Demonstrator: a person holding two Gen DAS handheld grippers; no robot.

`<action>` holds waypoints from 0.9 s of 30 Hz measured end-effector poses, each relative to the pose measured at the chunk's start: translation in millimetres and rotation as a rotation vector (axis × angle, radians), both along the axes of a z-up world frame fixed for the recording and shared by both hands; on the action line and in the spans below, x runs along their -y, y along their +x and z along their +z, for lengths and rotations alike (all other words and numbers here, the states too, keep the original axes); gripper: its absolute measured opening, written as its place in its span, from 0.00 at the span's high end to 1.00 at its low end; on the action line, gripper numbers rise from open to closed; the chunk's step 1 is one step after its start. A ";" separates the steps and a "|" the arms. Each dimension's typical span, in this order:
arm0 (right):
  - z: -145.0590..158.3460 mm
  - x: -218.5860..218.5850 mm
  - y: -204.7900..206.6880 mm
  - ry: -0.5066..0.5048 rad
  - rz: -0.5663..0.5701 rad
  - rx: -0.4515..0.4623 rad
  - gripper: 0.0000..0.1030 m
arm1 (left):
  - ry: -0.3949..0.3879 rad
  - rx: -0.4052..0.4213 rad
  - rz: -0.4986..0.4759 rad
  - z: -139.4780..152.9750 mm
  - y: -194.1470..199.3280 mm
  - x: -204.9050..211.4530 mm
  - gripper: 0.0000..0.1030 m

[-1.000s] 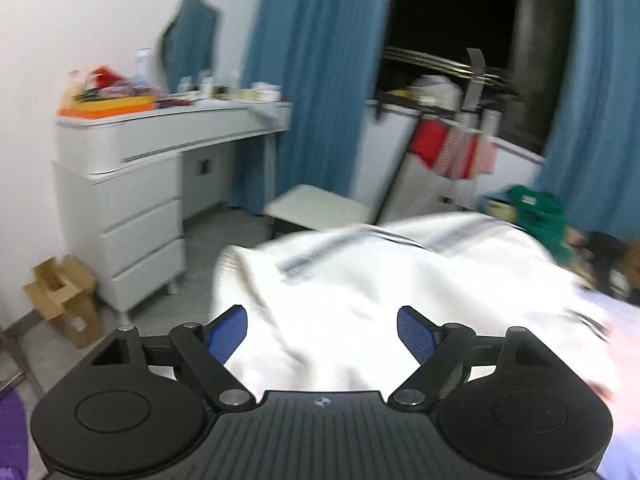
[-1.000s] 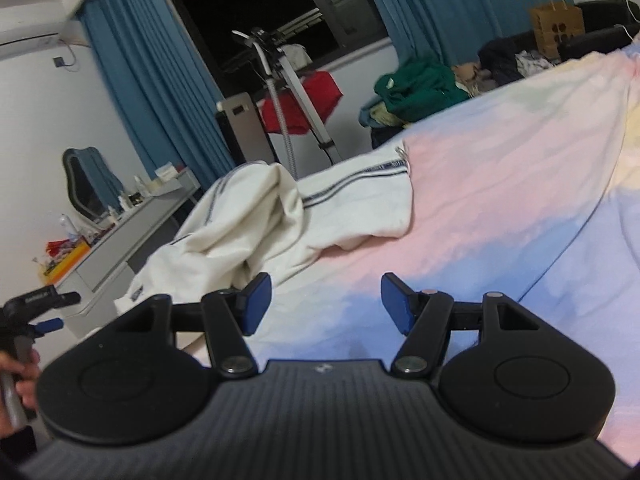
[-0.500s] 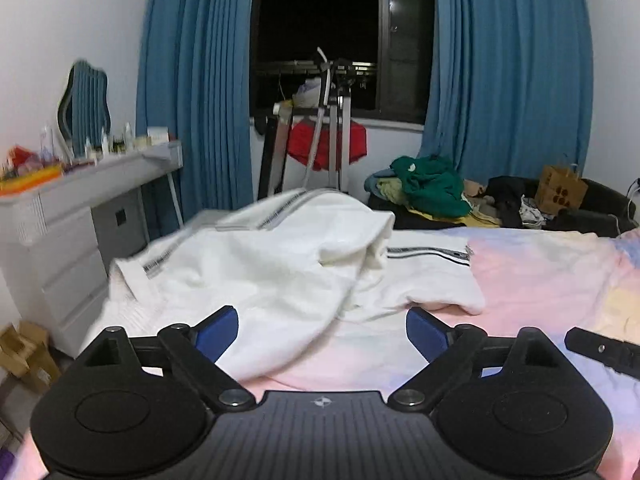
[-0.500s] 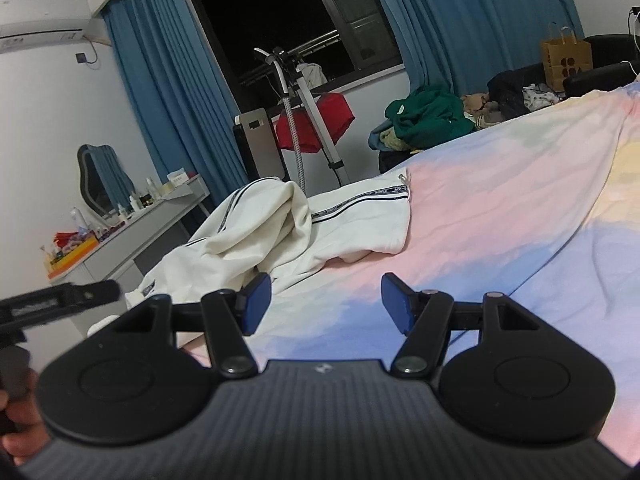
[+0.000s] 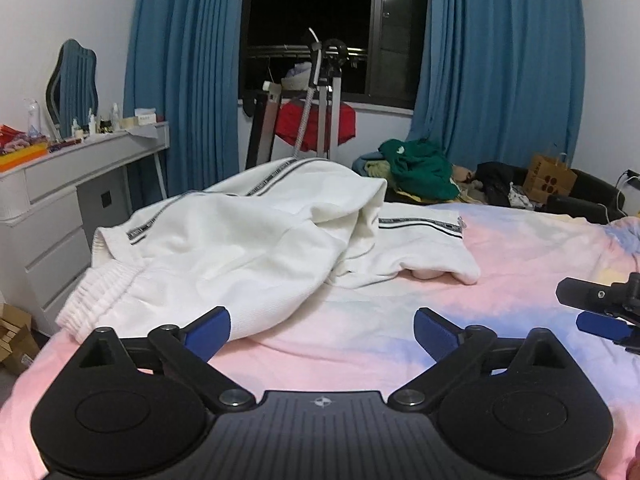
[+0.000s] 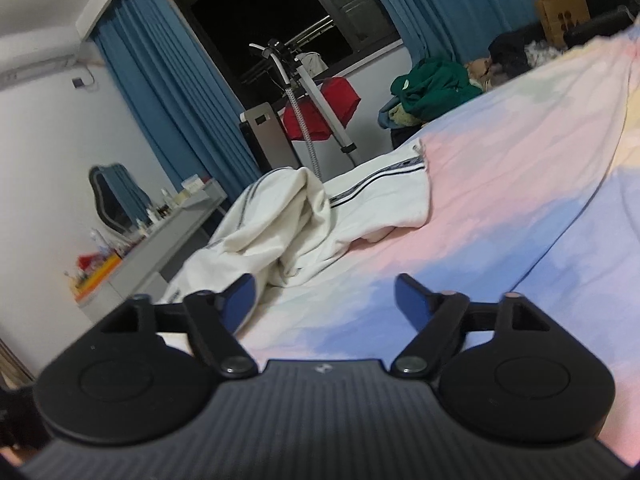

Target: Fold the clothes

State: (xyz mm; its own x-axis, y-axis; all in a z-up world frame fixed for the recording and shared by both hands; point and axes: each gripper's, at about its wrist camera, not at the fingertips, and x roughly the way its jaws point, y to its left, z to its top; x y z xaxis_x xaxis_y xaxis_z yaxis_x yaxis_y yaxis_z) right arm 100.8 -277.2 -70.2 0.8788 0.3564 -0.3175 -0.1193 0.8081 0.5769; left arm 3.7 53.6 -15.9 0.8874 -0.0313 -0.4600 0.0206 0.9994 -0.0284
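Both our grippers, left (image 5: pixel 322 330) and right (image 6: pixel 325 298), gape wide and empty. We have swung back; the white trousers (image 5: pixel 248 240) now lie rumpled, probably half-doubled, ahead-left on the bedspread (image 5: pixel 500 264), needing flattening.

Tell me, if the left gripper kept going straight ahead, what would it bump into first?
Probably the pastel bedsheet, just past the open left gripper. The white trousers lie slightly left and beyond, though depth is hard to judge.
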 end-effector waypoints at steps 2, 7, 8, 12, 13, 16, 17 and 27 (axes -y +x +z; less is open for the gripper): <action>-5.2 2.9 12.4 0.100 0.031 -0.034 0.15 | -0.020 0.008 0.014 6.3 -1.3 -3.1 0.02; -30.3 -4.5 77.5 0.379 0.091 -0.168 0.15 | -0.130 0.017 0.068 11.3 4.5 -26.5 0.01; -38.8 -9.1 93.9 0.429 0.098 -0.200 0.15 | -0.146 0.020 0.077 10.0 7.2 -31.2 0.00; -79.6 -28.3 161.8 0.569 0.037 -0.314 0.15 | -0.192 0.014 0.123 -3.5 27.0 -51.9 0.00; -89.2 -32.1 178.5 0.583 0.007 -0.326 0.15 | -0.201 0.011 0.134 -8.0 32.8 -56.7 0.00; -113.0 -37.0 224.8 0.603 -0.118 -0.327 0.16 | -0.223 -0.003 0.151 -22.4 49.8 -66.3 0.00; -118.6 -38.4 238.7 0.607 -0.155 -0.320 0.16 | -0.230 -0.008 0.156 -27.3 55.5 -69.0 0.00; -97.5 -20.5 299.4 0.388 -0.347 -0.261 0.80 | -0.294 -0.056 0.198 -73.9 109.8 -95.8 0.00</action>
